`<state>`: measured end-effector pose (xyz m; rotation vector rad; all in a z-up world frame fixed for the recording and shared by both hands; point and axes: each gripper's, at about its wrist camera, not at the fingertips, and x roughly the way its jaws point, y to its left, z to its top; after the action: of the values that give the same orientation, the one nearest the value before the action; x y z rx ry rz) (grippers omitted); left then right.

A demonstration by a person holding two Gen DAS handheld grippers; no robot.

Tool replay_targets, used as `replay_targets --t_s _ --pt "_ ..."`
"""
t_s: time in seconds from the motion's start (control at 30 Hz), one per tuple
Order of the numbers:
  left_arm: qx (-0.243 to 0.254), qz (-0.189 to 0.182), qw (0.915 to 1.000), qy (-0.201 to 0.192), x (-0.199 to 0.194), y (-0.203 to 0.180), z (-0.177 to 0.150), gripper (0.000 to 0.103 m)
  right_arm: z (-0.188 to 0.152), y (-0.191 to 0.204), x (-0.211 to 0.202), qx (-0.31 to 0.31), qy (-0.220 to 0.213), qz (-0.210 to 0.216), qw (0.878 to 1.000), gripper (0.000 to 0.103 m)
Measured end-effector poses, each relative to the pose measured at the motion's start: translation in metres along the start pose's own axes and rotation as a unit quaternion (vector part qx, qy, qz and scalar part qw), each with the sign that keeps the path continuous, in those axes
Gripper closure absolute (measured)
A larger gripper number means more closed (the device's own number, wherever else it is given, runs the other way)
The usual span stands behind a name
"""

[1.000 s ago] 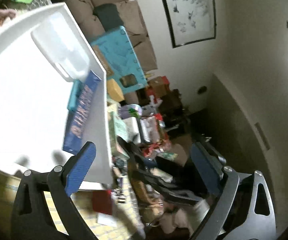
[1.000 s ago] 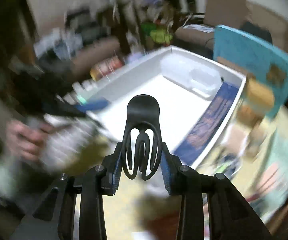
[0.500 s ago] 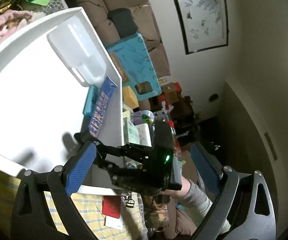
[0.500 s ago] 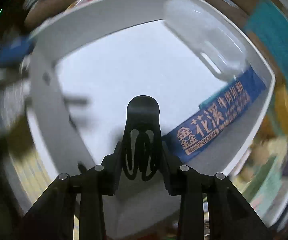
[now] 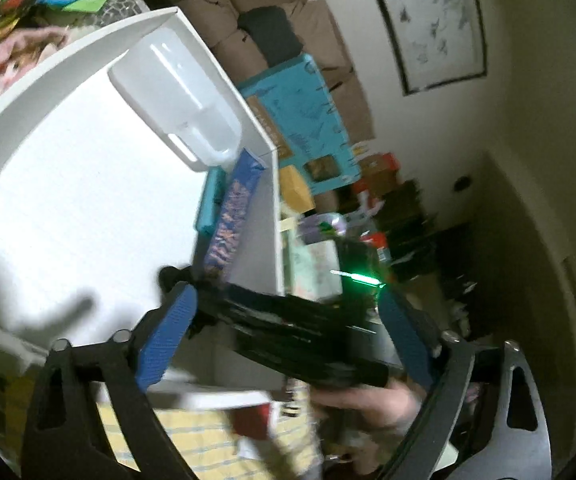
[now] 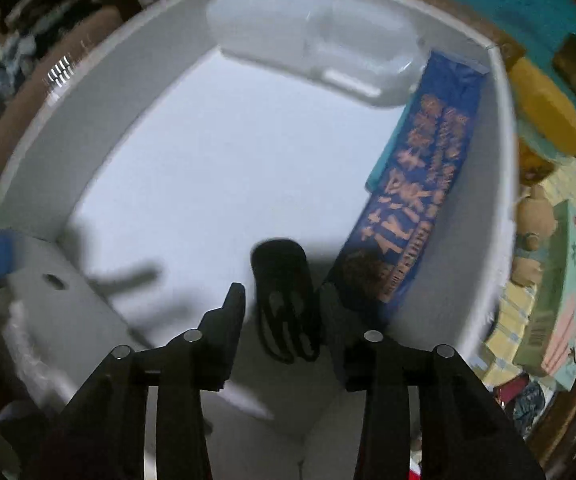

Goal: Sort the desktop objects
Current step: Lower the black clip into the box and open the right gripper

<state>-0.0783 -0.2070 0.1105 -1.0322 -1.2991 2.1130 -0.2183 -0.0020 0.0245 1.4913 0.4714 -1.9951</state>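
My right gripper (image 6: 281,300) is just opening over the white bin (image 6: 67,120), letting the black hair claw (image 6: 283,300) go; left gripper (image 5: 288,340) is hanging apart, empty.

- Blue box (image 6: 420,184), leaning on the right wall of the white bin (image 6: 87,128): large orange Chinese characters along its face; motion blur, only "花" tentatively legible.
- Green carton (image 6: 564,288), outside the bin's right wall: printed text, illegible.
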Motion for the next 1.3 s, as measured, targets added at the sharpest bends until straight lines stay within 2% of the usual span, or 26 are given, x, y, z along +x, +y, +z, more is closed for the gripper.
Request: replay_targets --t_s 0.03,0.07,0.1,0.13,0.17,0.2,0.33,0.4,0.43,0.5,0.53,0.63,0.73,0.77,0.83,0.87,0.9,0.97,1.0,1.1,1.17,1.3 --pt "0.006 0.023 0.9996 0.017 0.008 -0.002 0.006 0.025 -0.003 -0.003 -0.013 0.0 -0.013 0.009 1.0 0.047" --pt "0.01 0.038 0.9988 0.03 0.014 -0.004 0.01 0.034 -0.009 -0.008 -0.03 0.002 -0.034 0.014 0.999 0.045" --pt "0.018 0.055 0.9972 0.047 0.021 -0.005 0.014 0.041 -0.013 -0.012 -0.04 0.003 -0.045 0.012 0.999 0.046" --pt "0.033 0.08 0.9937 0.071 0.031 -0.007 0.018 0.045 -0.016 -0.016 -0.051 0.001 -0.054 0.006 0.999 0.048" --pt "0.051 0.111 0.9879 0.096 0.042 -0.009 0.022 0.05 -0.02 -0.021 -0.06 -0.001 -0.065 0.002 0.998 0.06" --pt "0.073 0.149 0.9781 0.126 0.056 -0.011 0.025 0.05 -0.022 -0.028 -0.069 0.003 -0.071 -0.005 0.997 0.074" --pt "0.101 0.241 0.9419 0.211 0.104 -0.002 0.027 0.05 -0.022 -0.058 -0.083 0.032 -0.09 -0.03 0.995 0.073" --pt "0.108 0.259 0.9306 0.236 0.125 -0.001 0.025 0.049 -0.026 -0.067 -0.09 0.049 -0.102 -0.02 0.993 0.072" --pt "0.115 0.255 0.9302 0.238 0.134 -0.005 0.026 0.049 -0.028 -0.068 -0.091 0.056 -0.109 -0.015 0.992 0.072" --pt "0.109 0.217 0.9416 0.233 0.15 -0.012 0.031 0.037 -0.033 -0.073 -0.094 0.068 -0.119 0.001 0.991 0.072" --pt "0.11 0.21 0.9426 0.235 0.157 -0.014 0.033 0.035 -0.036 -0.077 -0.095 0.075 -0.124 0.009 0.989 0.072" --pt "0.132 0.194 0.9349 0.267 0.192 -0.016 0.031 0.034 -0.047 -0.087 -0.1 0.097 -0.134 0.033 0.986 0.072" --pt "0.158 0.214 0.9173 0.296 0.217 -0.009 0.028 0.034 -0.056 -0.096 -0.104 0.109 -0.144 0.051 0.982 0.072" --pt "0.158 0.217 0.9148 0.302 0.223 -0.005 0.027 0.034 -0.059 -0.097 -0.105 0.109 -0.146 0.053 0.982 0.072" --pt "0.147 0.191 0.9147 0.325 0.234 0.004 0.025 0.035 -0.063 -0.102 -0.106 0.112 -0.15 0.061 0.98 0.072" --pt "0.147 0.183 0.9137 0.332 0.237 0.004 0.024 0.038 -0.065 -0.104 -0.106 0.114 -0.151 0.064 0.98 0.072" --pt "0.151 0.174 0.9112 0.342 0.241 0.005 0.023 0.049 -0.067 -0.106 -0.106 0.117 -0.152 0.069 0.979 0.071" --pt "0.158 0.169 0.9045 0.358 0.251 0.008 0.02 0.064 -0.069 -0.108 -0.104 0.119 -0.153 0.076 0.978 0.071" --pt "0.151 0.165 0.9044 0.363 0.252 0.01 0.021 0.073 -0.07 -0.108 -0.103 0.12 -0.153 0.078 0.978 0.07" --pt "0.149 0.144 0.9095 0.36 0.251 0.006 0.025 0.091 -0.07 -0.108 -0.098 0.116 -0.15 0.08 0.979 0.069" --pt "0.156 0.138 0.9122 0.353 0.249 0.001 0.026 0.096 -0.069 -0.107 -0.094 0.115 -0.146 0.081 0.979 0.069" --pt "0.127 0.124 0.9262 0.333 0.246 0.0 0.034 0.096 -0.064 -0.102 -0.09 0.113 -0.146 0.083 0.979 0.067"
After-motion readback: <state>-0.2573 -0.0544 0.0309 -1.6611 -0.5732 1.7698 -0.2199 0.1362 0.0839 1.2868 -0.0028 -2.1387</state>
